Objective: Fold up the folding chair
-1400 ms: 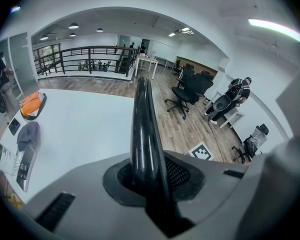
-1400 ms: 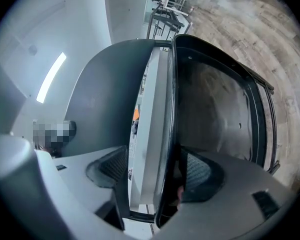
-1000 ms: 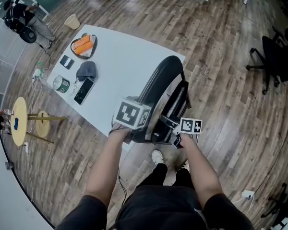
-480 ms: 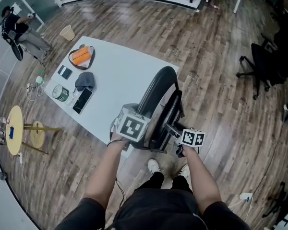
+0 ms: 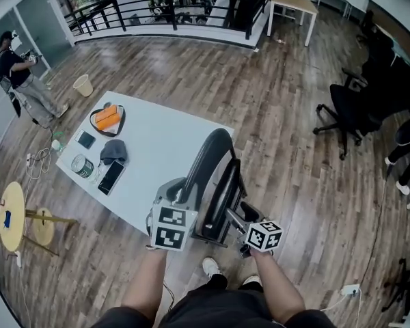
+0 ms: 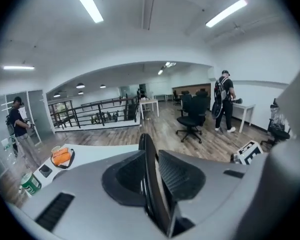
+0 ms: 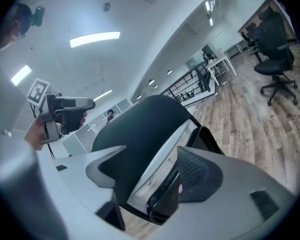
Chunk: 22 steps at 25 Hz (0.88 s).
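Observation:
The black folding chair [image 5: 215, 176] stands folded flat and upright on the wood floor against the near edge of the white table [image 5: 164, 139]. My left gripper [image 5: 180, 195] is at its left side. In the left gripper view the jaws have just been closing, and this gripper [image 6: 150, 155] is shut on a thin black edge of the chair [image 6: 146, 149]. My right gripper [image 5: 240, 219] holds the chair's right side. In the right gripper view its pads [image 7: 192, 171] press the black panel and the frame tube [image 7: 162, 196] between them.
On the table lie a bowl of orange things [image 5: 108, 118], a grey cap [image 5: 113, 150], a phone [image 5: 111, 177] and a can [image 5: 82, 166]. A black office chair [image 5: 348, 111] stands at the right. A railing [image 5: 171, 5] runs along the back and a person [image 5: 20, 74] stands far left.
Both grippers have come up and nearer to me with the chair between them. The head view has tilted up, so more of the room and the railing shows.

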### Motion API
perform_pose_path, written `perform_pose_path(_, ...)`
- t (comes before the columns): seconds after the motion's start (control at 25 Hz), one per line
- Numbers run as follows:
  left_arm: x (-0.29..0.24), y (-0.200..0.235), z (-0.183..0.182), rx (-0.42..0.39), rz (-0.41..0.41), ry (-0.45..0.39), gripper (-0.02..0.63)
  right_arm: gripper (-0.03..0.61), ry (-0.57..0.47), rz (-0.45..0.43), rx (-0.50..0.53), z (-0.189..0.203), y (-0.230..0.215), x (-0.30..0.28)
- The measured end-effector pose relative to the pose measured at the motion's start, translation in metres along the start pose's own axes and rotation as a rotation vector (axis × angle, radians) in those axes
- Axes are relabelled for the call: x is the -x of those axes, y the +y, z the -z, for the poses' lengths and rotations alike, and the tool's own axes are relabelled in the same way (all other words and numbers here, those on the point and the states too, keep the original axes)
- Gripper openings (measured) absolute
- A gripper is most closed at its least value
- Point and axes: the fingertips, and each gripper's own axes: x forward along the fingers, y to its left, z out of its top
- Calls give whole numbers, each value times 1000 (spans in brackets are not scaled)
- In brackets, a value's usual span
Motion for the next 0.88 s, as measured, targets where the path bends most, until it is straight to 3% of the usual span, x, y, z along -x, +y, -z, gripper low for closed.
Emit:
perform_pose_path(0.16, 28, -32, -19, 72, 29, -160, 13, 296, -109, 29, 148, -29, 36, 56)
perform_pose_path(0.24, 37, -54, -21, 87, 44, -213, 5, 188, -166, 81, 236, -44, 44, 88)
perform_pose_path(0.28, 41, -66, -21, 97, 54, -240, 5, 91, -191, 114, 279, -50, 46, 104)
perform_pose_path(0.36, 53, -93, -23, 128, 87, -304, 5, 21, -231, 178, 361, -60, 47, 139)
perform_pose_path(0.56, 82, -172, -23, 177, 205, -437, 3, 13, -330, 329, 483, -76, 52, 230)
perform_pose_path(0.68, 94, -215, -7, 180, 240, -454, 3, 12, -357, 396, 513, -70, 50, 279)
perform_pose_path(0.88, 113, -260, 27, 153, 230, -455, 4, 12, -395, 465, 541, -52, 46, 335)
